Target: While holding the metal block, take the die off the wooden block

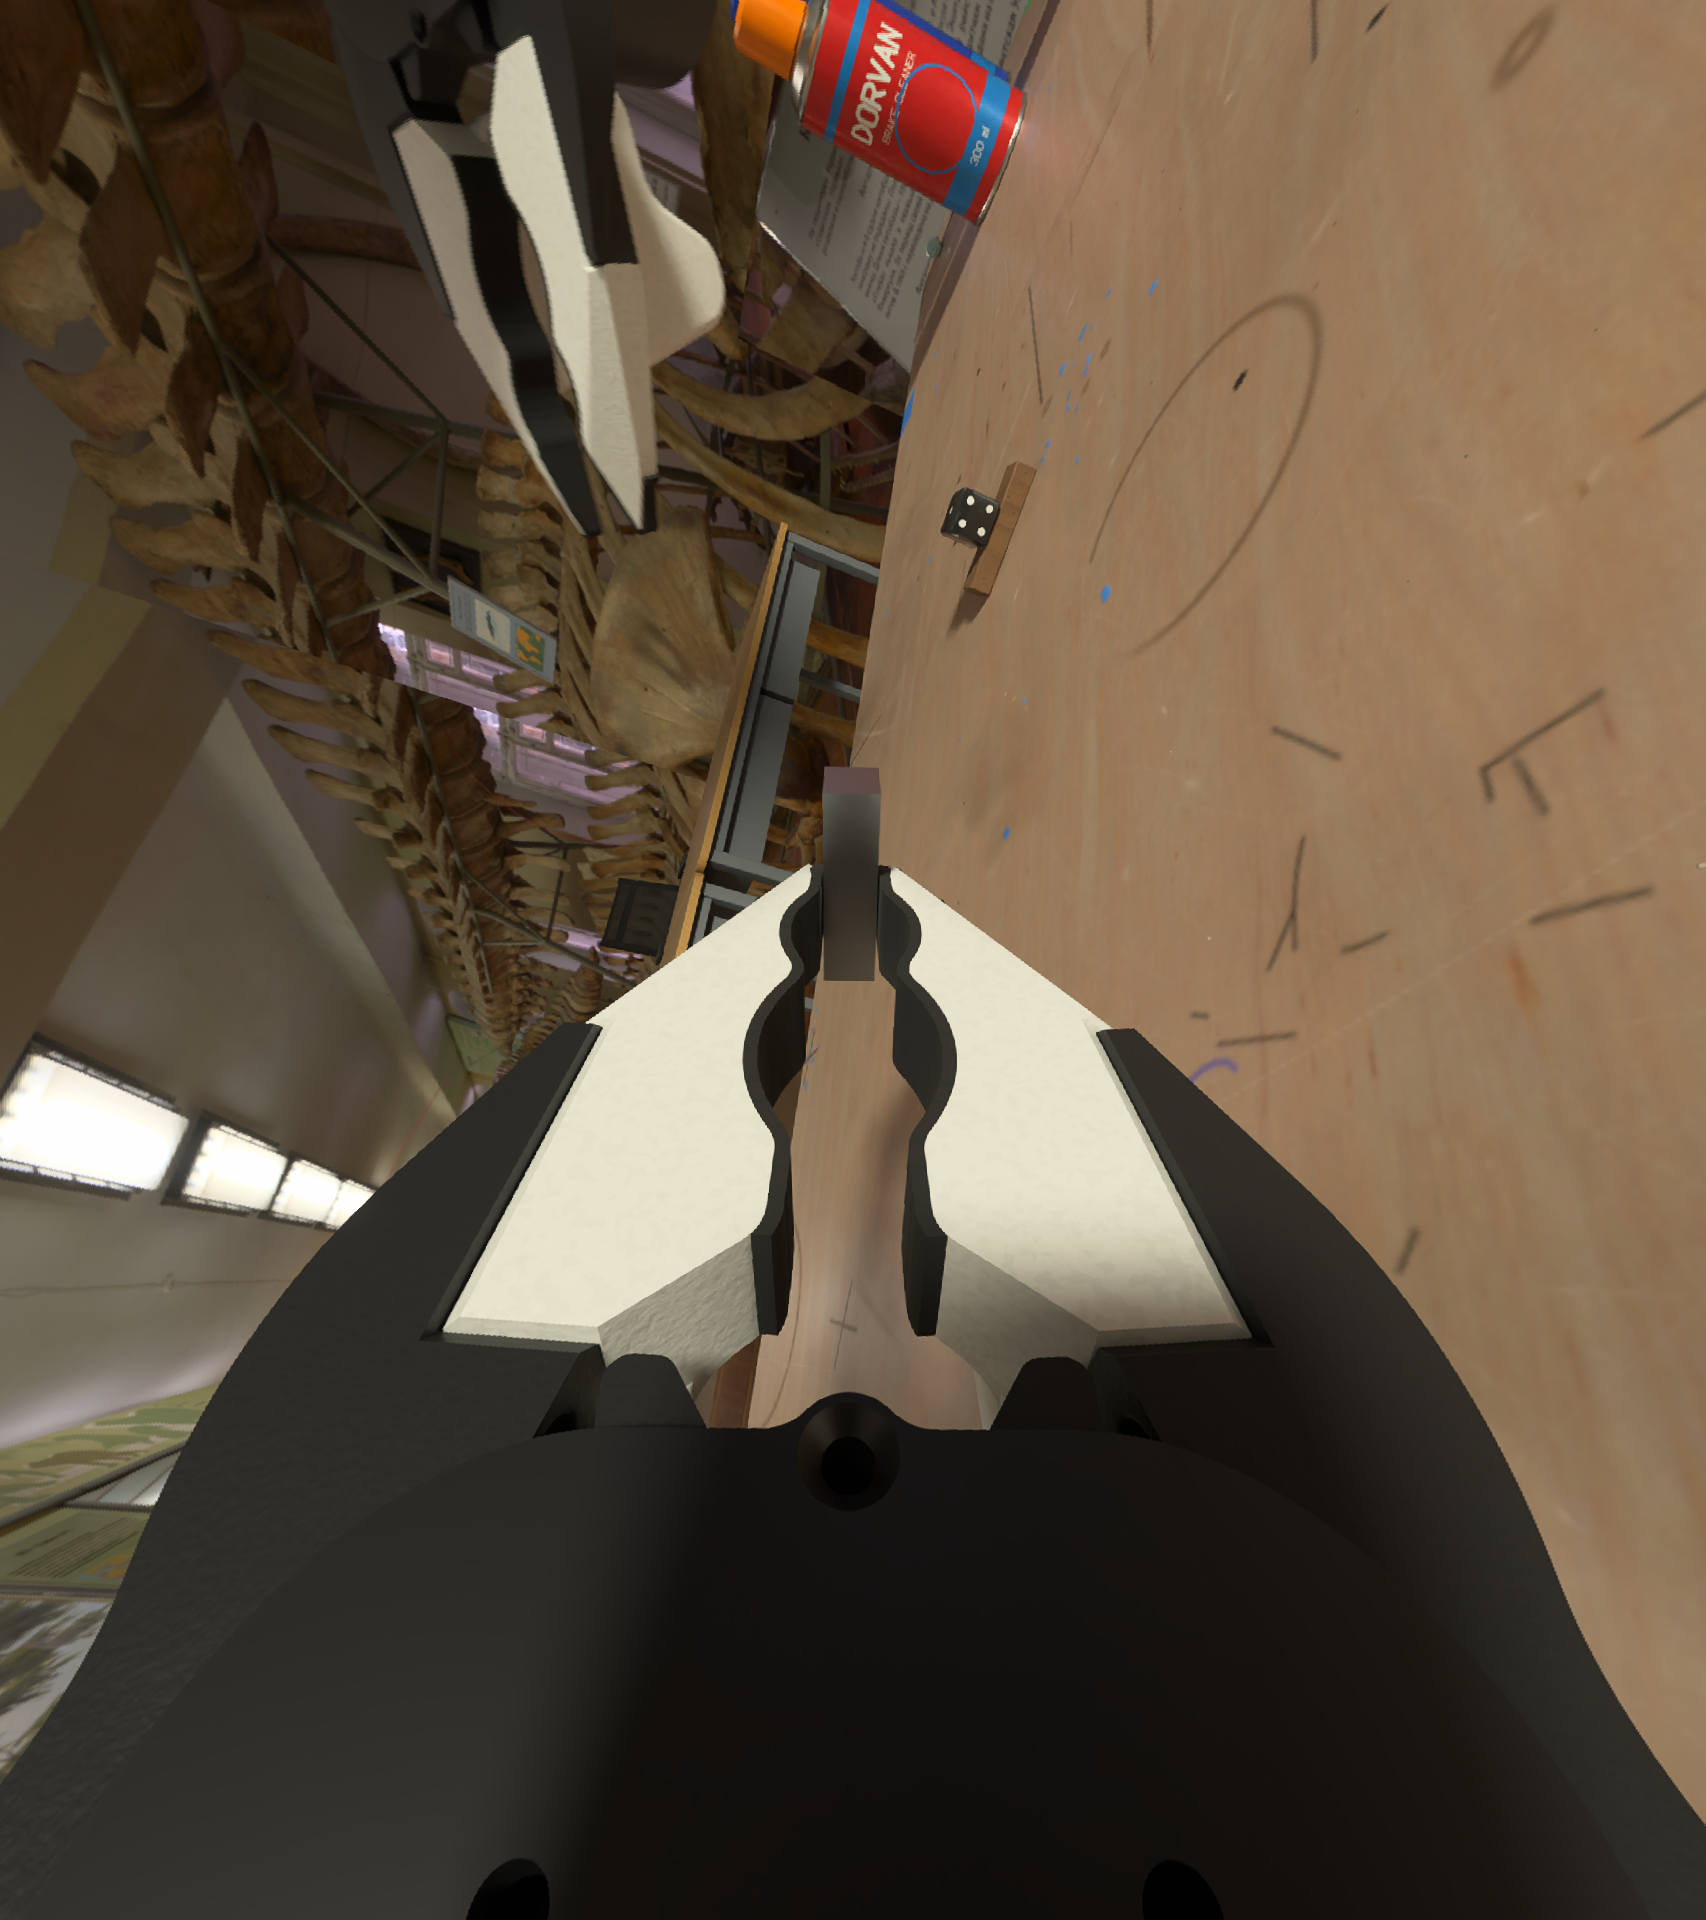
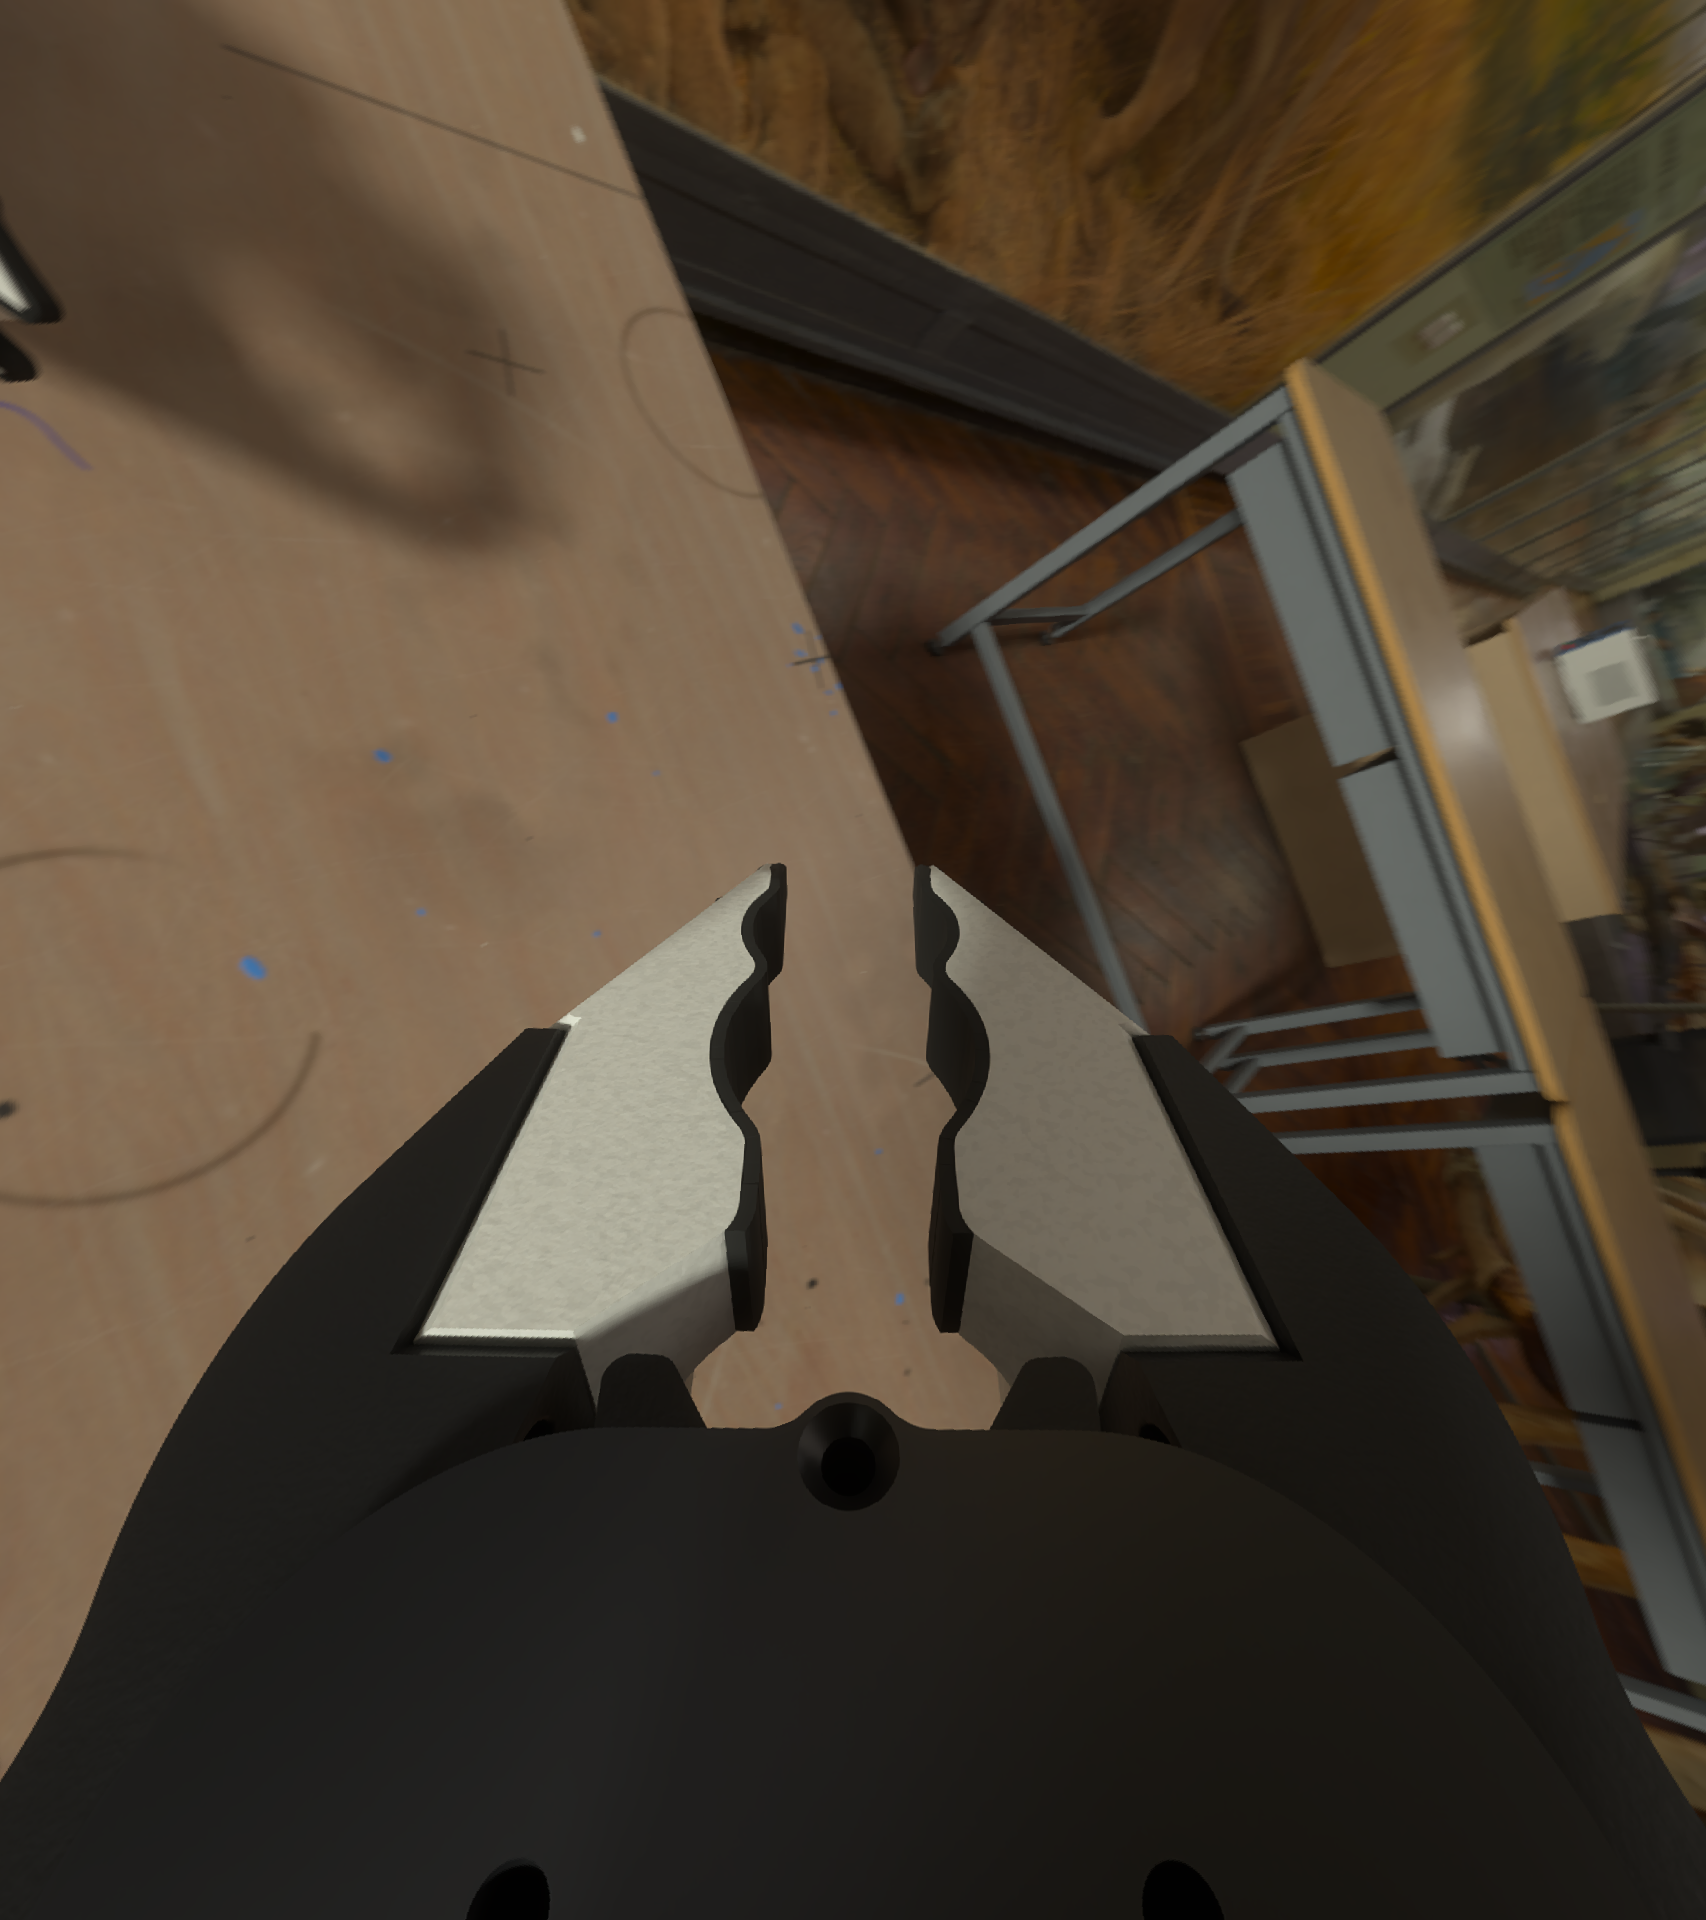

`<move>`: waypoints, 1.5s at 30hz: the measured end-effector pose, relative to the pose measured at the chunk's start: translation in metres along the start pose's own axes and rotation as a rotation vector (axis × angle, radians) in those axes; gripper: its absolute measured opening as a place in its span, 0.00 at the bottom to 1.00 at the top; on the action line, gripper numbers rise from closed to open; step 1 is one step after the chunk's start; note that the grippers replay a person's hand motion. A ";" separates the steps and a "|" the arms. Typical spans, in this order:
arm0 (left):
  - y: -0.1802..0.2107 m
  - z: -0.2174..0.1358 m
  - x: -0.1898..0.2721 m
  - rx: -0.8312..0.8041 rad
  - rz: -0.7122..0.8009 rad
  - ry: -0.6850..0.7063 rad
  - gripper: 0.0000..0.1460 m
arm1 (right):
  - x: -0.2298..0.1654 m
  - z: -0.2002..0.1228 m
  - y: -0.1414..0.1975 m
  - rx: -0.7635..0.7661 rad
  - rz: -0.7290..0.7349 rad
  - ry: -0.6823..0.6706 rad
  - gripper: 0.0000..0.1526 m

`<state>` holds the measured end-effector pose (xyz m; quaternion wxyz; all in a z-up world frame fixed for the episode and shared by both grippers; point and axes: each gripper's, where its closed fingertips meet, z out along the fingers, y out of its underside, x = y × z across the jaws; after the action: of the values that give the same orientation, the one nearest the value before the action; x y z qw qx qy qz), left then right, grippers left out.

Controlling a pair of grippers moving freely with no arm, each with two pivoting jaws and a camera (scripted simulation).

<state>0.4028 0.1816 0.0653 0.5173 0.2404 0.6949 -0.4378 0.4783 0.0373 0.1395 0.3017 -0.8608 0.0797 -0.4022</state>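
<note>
Left wrist view, nearest first: black-bodied left gripper with white fingers closed narrowly on a small dull grey metal block, pinched at the very tips, one end poking out toward 12 o'clock. Camera rolled sideways, so the scuffed brown plywood surface fills the frame from 12 through 5 o'clock. Whether the metal block touches that surface or hangs just beside it: cannot tell.

Farther off, toward 1 o'clock: a small black die with white pips resting on a thin flat tan wooden block, itself lying on the surface. Die and wooden block touching; nothing gripping either.

Beyond, at 11 o'clock: the second black-and-white right gripper, hanging clear of the surface, fingertips aimed roughly toward the die but well apart from it. Farthest, at 12 o'clock: a red and blue spray can with an orange cap, beside printed paper.

Right wrist view: right gripper with fingers parted to a moderate gap, holding nothing. Bare surface under them; no die in this view. A corner of the left gripper at 10 o'clock.

Judged progress: holding half done, metal block secured. Remaining: bring the empty right gripper to the die, close on it, lift it off the wooden block without loosening the left grip.
</note>
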 end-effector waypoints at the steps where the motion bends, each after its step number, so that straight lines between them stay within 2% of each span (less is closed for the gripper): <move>1: 0.000 0.000 0.000 0.000 0.001 -0.001 0.06 | -0.005 0.001 0.003 0.000 0.013 -0.032 0.16; 3: 0.000 0.000 0.000 0.001 0.000 -0.001 0.06 | -0.019 0.004 0.014 -0.016 0.060 -0.117 0.15; 7: 0.000 0.000 0.000 -0.001 0.002 -0.001 0.06 | -0.059 0.015 0.045 -0.136 0.260 -0.274 0.15; 10: 0.000 0.000 0.000 0.000 0.001 -0.001 0.06 | -0.079 0.026 0.052 -0.123 0.282 -0.283 0.13; 12: 0.000 0.001 0.000 -0.001 0.002 0.000 0.06 | -0.081 0.035 0.054 -0.132 0.280 -0.263 0.13; 15: -0.001 0.000 0.000 0.002 0.003 -0.003 0.06 | -0.081 0.050 0.061 -0.175 0.293 -0.285 0.18; 18: -0.001 0.001 0.000 0.001 0.004 -0.003 0.06 | -0.088 0.059 0.065 -0.193 0.374 -0.430 0.17; 20: -0.001 0.000 -0.001 0.002 0.003 -0.004 0.06 | -0.089 0.059 0.065 -0.203 0.397 -0.498 0.10; 22: -0.001 0.000 -0.001 0.003 0.002 -0.006 0.06 | -0.081 0.056 0.061 -0.203 0.372 -0.495 0.04; 27: -0.001 0.001 0.000 0.003 0.003 -0.005 0.06 | -0.046 0.035 0.011 -0.030 0.340 -0.435 0.04; 29: -0.001 0.001 0.000 0.002 0.006 -0.003 0.06 | -0.035 0.026 -0.009 0.063 0.364 -0.421 0.06; 30: 0.000 0.000 0.000 0.001 0.008 -0.002 0.06 | -0.032 0.022 -0.015 0.088 0.384 -0.423 0.12; 31: 0.000 0.000 0.000 -0.001 0.010 -0.002 0.06 | -0.030 0.019 -0.018 0.104 0.406 -0.437 0.19; 33: 0.000 0.001 0.001 -0.003 0.012 -0.001 0.06 | -0.026 0.017 -0.018 0.134 0.449 -0.435 0.24; 34: 0.000 0.001 0.001 -0.002 0.012 -0.001 0.06 | -0.022 0.019 -0.013 0.130 0.466 -0.406 0.23; 37: 0.000 0.000 0.000 -0.001 0.011 -0.003 0.06 | -0.021 0.021 0.003 0.085 0.485 -0.352 0.13; 40: 0.002 0.000 -0.003 -0.008 -0.002 -0.017 0.06 | -0.046 0.014 0.003 0.104 0.454 -0.429 0.09; 45: 0.011 0.000 -0.010 -0.039 -0.054 -0.050 0.06 | -0.123 0.007 -0.006 0.114 0.378 -0.584 0.09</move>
<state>0.4148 0.1883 0.0712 0.5271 0.2003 0.6964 -0.4439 0.4008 0.0919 0.0602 0.4285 -0.8913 0.1250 -0.0798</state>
